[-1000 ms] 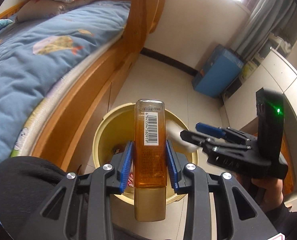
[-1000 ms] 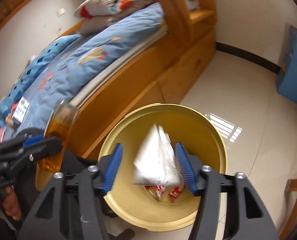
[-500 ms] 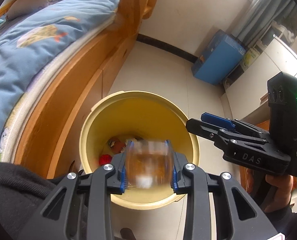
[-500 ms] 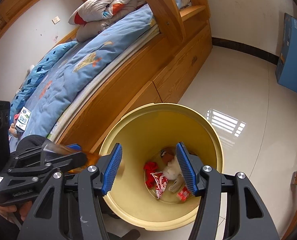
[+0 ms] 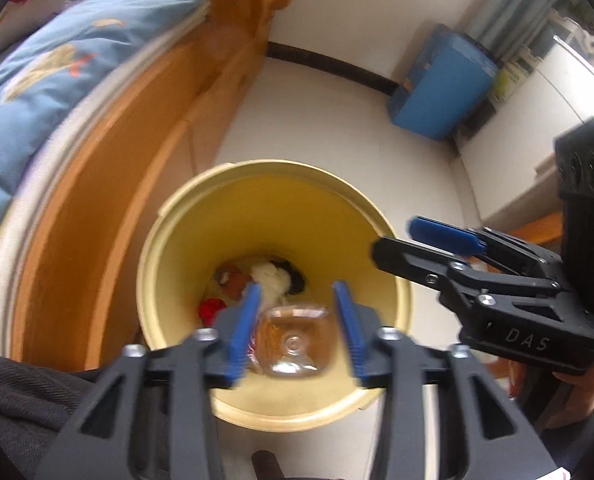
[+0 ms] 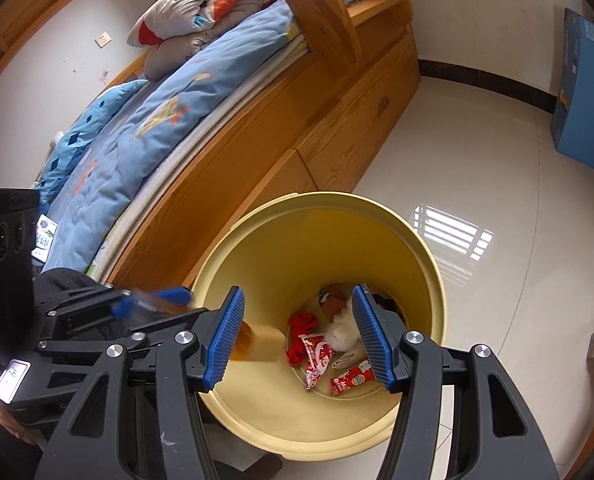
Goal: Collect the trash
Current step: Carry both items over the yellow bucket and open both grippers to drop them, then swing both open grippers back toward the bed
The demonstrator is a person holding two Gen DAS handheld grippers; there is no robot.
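Observation:
A yellow bin stands on the floor beside the bed; it also shows in the right wrist view. My left gripper is over the bin with its fingers apart, and an amber bottle sits loose between them, base toward the camera, gaps on both sides. In the right wrist view the amber bottle pokes over the bin's rim. My right gripper is open and empty above the bin. White tissue and red wrappers lie in the bottom.
A wooden bed frame with blue bedding runs along the left. A blue box stands against the far wall. A small carton lies on the bed. White furniture is at the right.
My right gripper opened and the white tissue fell into the bin. My left gripper tipped the amber bottle downward over the bin and its fingers have spread off the bottle.

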